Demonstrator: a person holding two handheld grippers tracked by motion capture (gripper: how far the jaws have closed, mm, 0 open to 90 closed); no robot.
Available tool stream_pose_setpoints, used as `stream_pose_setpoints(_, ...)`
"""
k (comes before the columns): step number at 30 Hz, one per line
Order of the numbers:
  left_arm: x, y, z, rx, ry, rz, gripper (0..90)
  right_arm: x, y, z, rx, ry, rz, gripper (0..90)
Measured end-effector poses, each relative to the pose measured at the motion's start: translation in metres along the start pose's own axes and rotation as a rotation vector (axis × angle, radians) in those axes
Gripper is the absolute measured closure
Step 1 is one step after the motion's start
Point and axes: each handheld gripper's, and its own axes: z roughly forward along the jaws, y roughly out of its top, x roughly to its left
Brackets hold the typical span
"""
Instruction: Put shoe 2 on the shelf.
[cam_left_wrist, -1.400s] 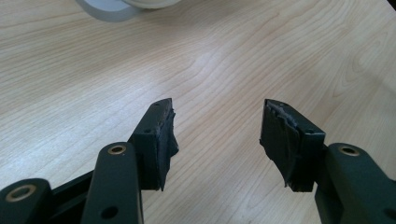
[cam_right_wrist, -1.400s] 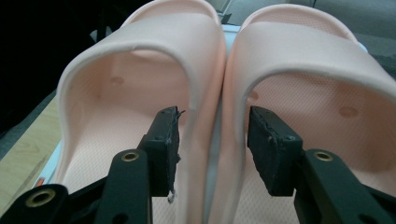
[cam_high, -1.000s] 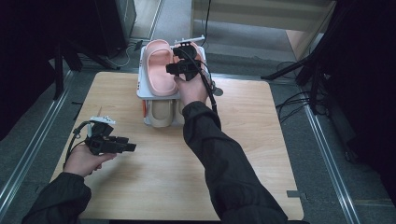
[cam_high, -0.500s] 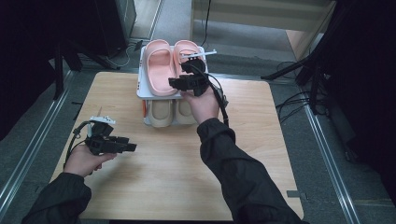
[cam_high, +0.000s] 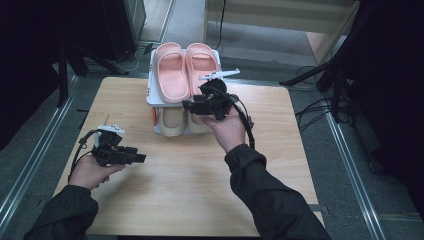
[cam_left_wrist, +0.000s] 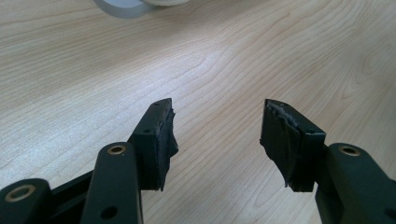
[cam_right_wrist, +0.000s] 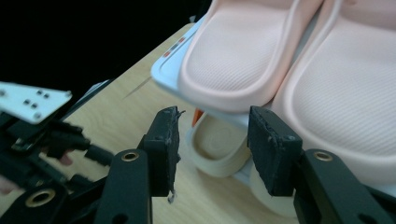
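Right gripper (cam_high: 192, 105), jaws half-spread and empty, sits just right of the beige slippers (cam_high: 172, 121) at frame centre; left gripper (cam_high: 141, 158) idles open, lower left

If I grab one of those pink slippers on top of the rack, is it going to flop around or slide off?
The pink slippers look like thick moulded foam, so probably light and springy rather than floppy. Their ribbed footbeds should give the pads some grip. They overhang the white rack edge in the right gripper view, so a push would likely slide one off.
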Motion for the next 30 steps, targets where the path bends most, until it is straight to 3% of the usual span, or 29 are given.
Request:
stream_pose_setpoints(5, 0.0, 0.0, 0.001, 0.002, 0.001, -0.003, 43.7, 0.007, -0.018, -0.004, -0.003, 0.048, -0.029, 54.2)
stream_pose_setpoints(9, 0.0, 0.0, 0.002, 0.005, 0.001, 0.002, 43.6, 0.009, -0.03, -0.003, 0.007, 0.09, -0.015, 53.8)
stream_pose_setpoints(20, -0.003, 0.0, 0.003, 0.001, 0.005, 0.016, 43.3, -0.001, -0.074, 0.005, 0.027, 0.12, -0.052, 51.9)
stream_pose_setpoints(24, -0.004, 0.0, 0.003, -0.001, 0.008, 0.014, 43.0, -0.004, -0.09, 0.006, 0.023, 0.127, -0.089, 52.0)
stream_pose_setpoints(30, -0.004, -0.001, 0.004, 0.008, 0.01, 0.016, 42.7, -0.009, -0.106, 0.006, 0.029, 0.135, -0.086, 51.6)
